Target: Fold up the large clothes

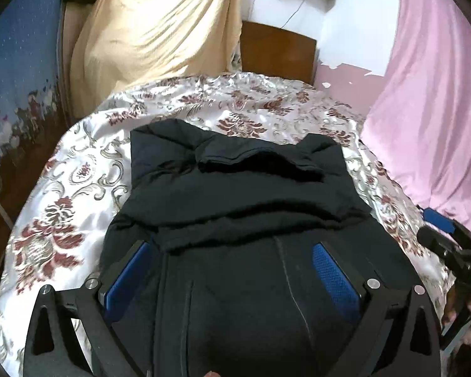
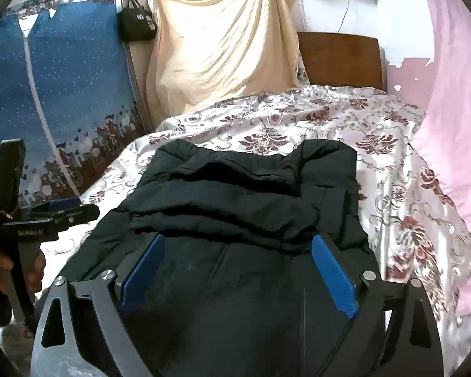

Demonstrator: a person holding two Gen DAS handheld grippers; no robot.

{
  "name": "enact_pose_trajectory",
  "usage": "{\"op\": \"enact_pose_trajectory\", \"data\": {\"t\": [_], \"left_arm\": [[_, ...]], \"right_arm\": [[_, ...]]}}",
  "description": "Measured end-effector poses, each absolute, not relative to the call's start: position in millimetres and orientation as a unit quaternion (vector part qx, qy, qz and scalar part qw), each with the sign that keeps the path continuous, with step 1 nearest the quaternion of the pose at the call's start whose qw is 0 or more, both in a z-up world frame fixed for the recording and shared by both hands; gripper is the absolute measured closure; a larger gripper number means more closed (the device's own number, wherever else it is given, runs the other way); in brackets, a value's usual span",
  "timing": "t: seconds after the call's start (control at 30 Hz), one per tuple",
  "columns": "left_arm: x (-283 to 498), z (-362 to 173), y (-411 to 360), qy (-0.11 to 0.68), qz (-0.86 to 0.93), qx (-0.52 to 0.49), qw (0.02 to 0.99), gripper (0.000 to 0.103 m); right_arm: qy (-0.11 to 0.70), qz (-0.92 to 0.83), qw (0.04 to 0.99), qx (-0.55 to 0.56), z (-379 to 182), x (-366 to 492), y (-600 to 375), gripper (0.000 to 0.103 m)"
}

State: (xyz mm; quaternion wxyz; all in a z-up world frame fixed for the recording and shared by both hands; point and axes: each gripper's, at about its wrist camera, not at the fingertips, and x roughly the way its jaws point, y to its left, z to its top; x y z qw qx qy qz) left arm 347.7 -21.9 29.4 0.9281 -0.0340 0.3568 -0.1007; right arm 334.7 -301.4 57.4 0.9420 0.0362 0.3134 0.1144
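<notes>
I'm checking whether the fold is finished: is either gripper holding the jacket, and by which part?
Nothing is held. The left gripper and right gripper are both open above the black jacket, pads clear of it.

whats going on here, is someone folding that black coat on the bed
Yes. A person holds a two-finger gripper in each hand over a black padded jacket that lies on a bed with a floral bedspread. The jacket is already partly folded, with its sleeves laid across the body. The left gripper and the right gripper both stand wide open above the near part of the jacket, and neither holds any cloth at this moment.
</notes>
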Motion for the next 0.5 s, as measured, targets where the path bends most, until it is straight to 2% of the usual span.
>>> {"op": "enact_pose_trajectory", "data": {"t": [0.33,0.5], "left_arm": [[264.6,48.2,-38.7,0.355,-0.119,0.002,0.927,0.0],[231.1,46.9,-42.2,0.352,-0.129,0.023,0.927,0.0]], "right_arm": [[0.305,0.128,0.943,0.04,73.4,257.3,-296.5,0.01],[0.32,0.131,0.938,-0.003,66.8,221.7,-289.7,0.006]]}}
